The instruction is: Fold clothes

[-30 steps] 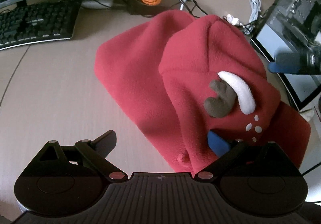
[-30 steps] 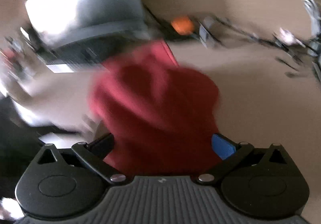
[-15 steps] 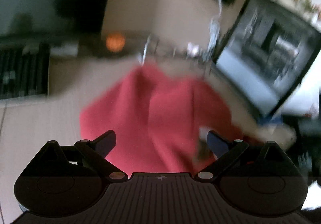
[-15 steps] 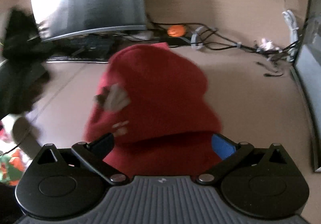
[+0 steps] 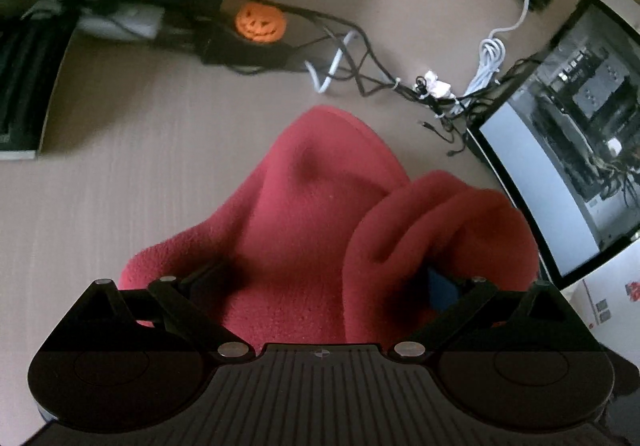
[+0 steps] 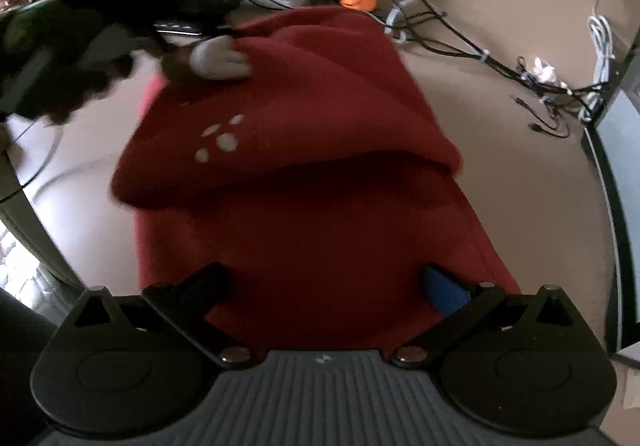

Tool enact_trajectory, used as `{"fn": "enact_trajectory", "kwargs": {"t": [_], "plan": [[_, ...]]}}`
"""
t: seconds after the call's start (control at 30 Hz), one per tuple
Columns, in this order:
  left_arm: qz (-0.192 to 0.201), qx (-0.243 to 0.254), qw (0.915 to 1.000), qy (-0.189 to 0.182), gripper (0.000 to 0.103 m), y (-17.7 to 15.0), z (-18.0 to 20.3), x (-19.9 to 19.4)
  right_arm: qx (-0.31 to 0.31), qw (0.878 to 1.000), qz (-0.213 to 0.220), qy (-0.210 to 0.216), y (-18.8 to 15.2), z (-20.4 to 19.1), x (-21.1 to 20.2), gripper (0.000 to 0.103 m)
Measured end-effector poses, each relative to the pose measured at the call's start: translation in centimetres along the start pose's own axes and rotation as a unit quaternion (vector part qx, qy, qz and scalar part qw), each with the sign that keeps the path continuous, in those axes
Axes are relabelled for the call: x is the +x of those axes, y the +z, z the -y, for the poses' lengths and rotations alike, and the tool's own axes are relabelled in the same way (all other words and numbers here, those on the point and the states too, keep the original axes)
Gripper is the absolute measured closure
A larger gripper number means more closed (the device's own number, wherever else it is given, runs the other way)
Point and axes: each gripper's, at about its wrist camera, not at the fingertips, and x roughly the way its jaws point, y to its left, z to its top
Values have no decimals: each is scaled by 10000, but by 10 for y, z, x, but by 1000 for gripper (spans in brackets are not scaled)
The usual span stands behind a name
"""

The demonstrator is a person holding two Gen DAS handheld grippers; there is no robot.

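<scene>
Where red fleece (image 5: 304, 214) bunches, fingertips (image 5: 440, 286) half-hidden

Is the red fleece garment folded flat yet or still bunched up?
Bunched up. The red fleece garment rises in humps on the desk, one thick layer overhanging another.

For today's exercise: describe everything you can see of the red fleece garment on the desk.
The red fleece garment looks soft and fuzzy, bunched in thick folds rather than flat. One layer overlaps another, bearing small white spots and a white-and-brown stuffed trim. It lies on the tan desk, between the open fingers of both the left gripper and right gripper.
</scene>
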Motion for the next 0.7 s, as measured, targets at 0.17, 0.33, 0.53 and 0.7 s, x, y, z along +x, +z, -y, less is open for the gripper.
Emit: {"fn": "enact_trajectory", "kwargs": {"t": [0.17, 0.33, 0.53, 0.7], "plan": [[-241, -273, 9993, 3, 3, -20, 13, -15, 287, 9990, -37, -355, 0, 43, 1, 0], [-166, -35, 9983, -564, 3, -19, 17, -39, 1470, 9870, 642, -130, 5, 78, -23, 0], [636, 243, 9927, -998, 3, 19, 19, -52, 2761, 9496, 1479, 148, 12, 115, -37, 0], [521, 154, 9950, -843, 3, 25, 21, -20, 2949, 9461, 1339, 92, 21, 116, 3, 0]]}}
